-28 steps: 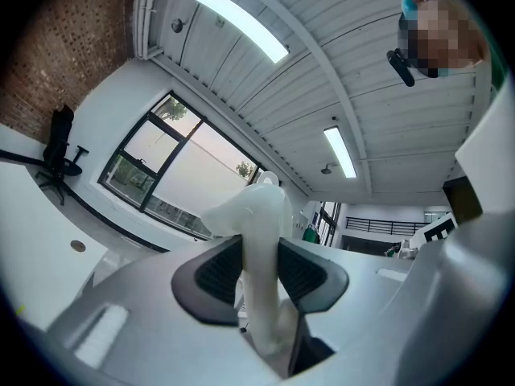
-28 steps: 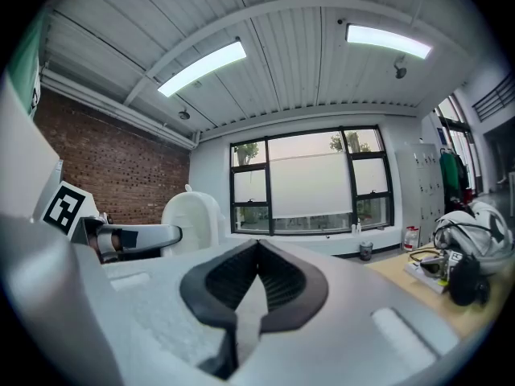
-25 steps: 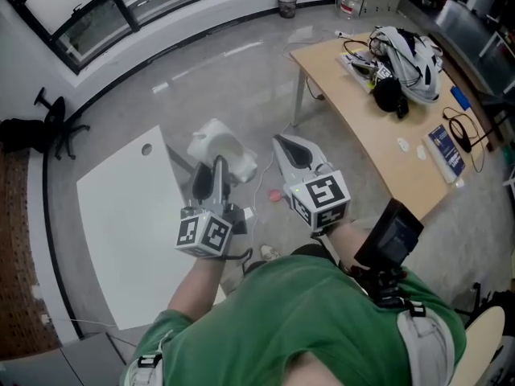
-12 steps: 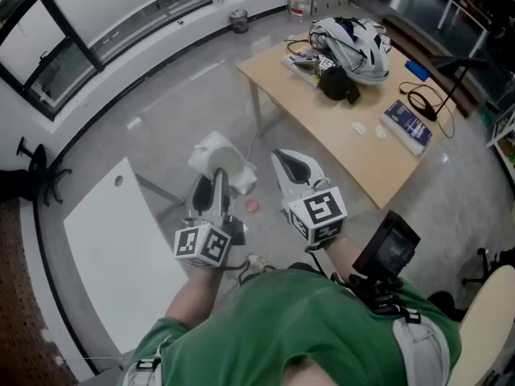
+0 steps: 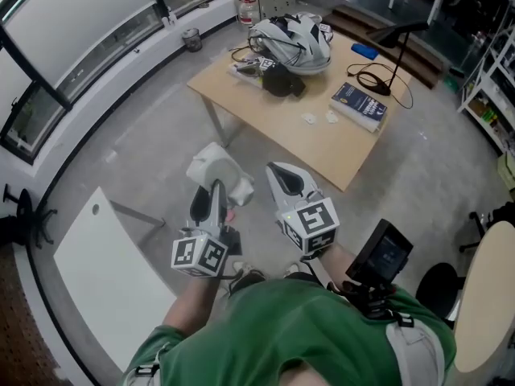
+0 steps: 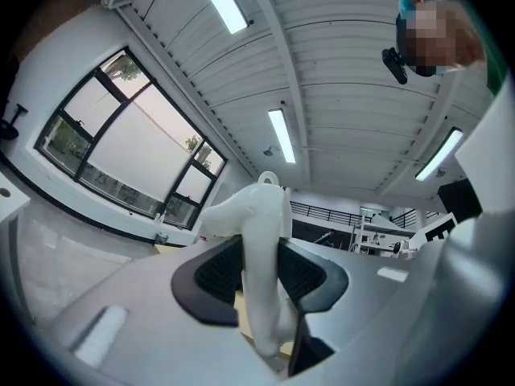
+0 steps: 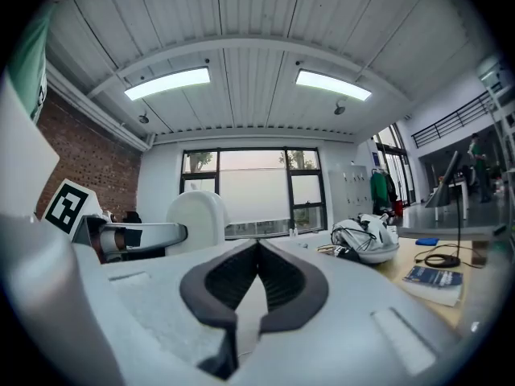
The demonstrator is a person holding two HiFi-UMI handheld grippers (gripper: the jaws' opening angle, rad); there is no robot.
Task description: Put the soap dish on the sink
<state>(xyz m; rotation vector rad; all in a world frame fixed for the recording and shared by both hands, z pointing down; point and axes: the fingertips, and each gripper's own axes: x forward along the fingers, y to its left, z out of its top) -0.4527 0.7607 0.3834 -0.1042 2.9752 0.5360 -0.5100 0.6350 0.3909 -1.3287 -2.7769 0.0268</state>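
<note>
Left tool [image 5: 216, 188] clamped on white soap dish [image 5: 217, 167], pads gripping its thin edge, dish held in the air over bare grey floor [image 5: 145, 127]. Right tool [image 5: 282, 172] just beside it, pads together, nothing between. Ahead: wooden worktop [image 5: 278, 111] with white-grey bag [image 5: 294, 34], dark book [image 5: 359, 105], black cable [image 5: 378, 79]. White worktop [image 5: 105, 272] lower left. Small bin [image 5: 191, 39] by the window wall.
</note>
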